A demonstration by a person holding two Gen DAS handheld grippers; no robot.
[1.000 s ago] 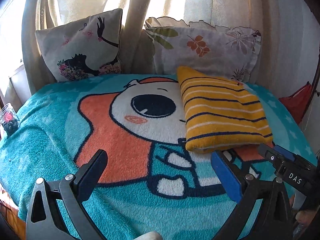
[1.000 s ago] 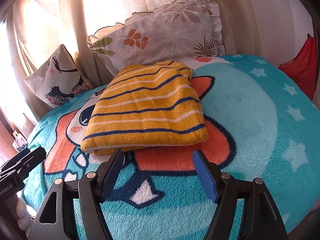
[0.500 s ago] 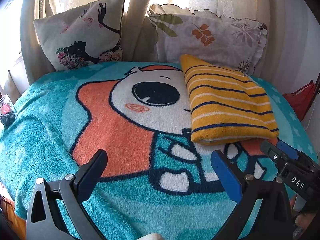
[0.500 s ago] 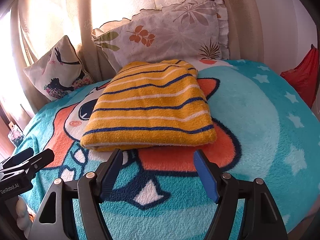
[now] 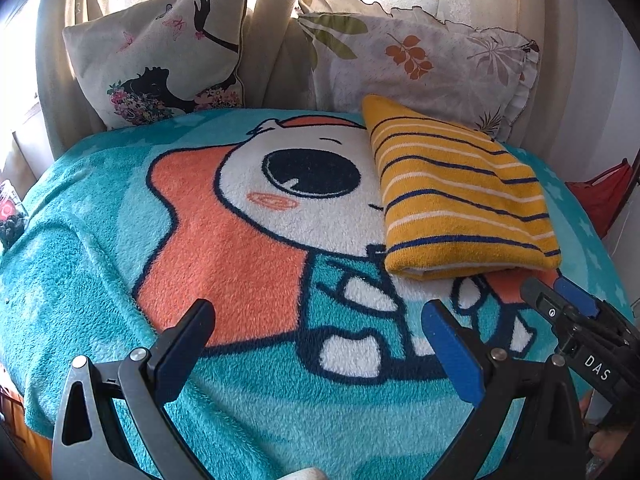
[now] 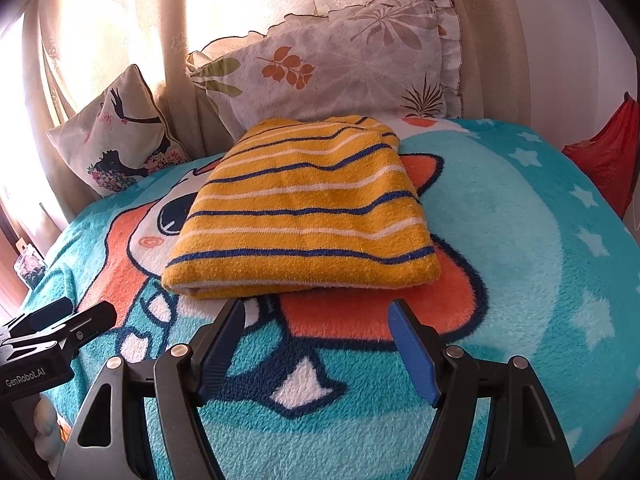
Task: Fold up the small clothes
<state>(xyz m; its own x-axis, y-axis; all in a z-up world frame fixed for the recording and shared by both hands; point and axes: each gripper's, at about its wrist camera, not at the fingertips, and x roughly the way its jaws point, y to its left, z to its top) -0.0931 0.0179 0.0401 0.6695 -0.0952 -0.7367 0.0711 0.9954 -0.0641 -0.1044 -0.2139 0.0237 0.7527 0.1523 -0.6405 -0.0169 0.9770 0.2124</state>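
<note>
thing: yellow striped cloth [image 6: 300, 216] is lying folded on the blanket [image 6: 520, 248], near its far edge by the pillows | left gripper [image 5: 316, 344]: jaws are staying apart, holding nothing | right gripper [image 6: 316, 340]: jaws apart, hanging just before the cloth's near edge | feel: looks soft, light, floppy; grab a thick near corner.

A small yellow garment [image 6: 300, 216], striped in navy and white, is seen lying folded flat into a thick, neat rectangle. Its layered open edges, showing a pale inner side, are turned toward the cameras. It is laid on the right half of the bed, its far end just beside the back pillows.
</note>
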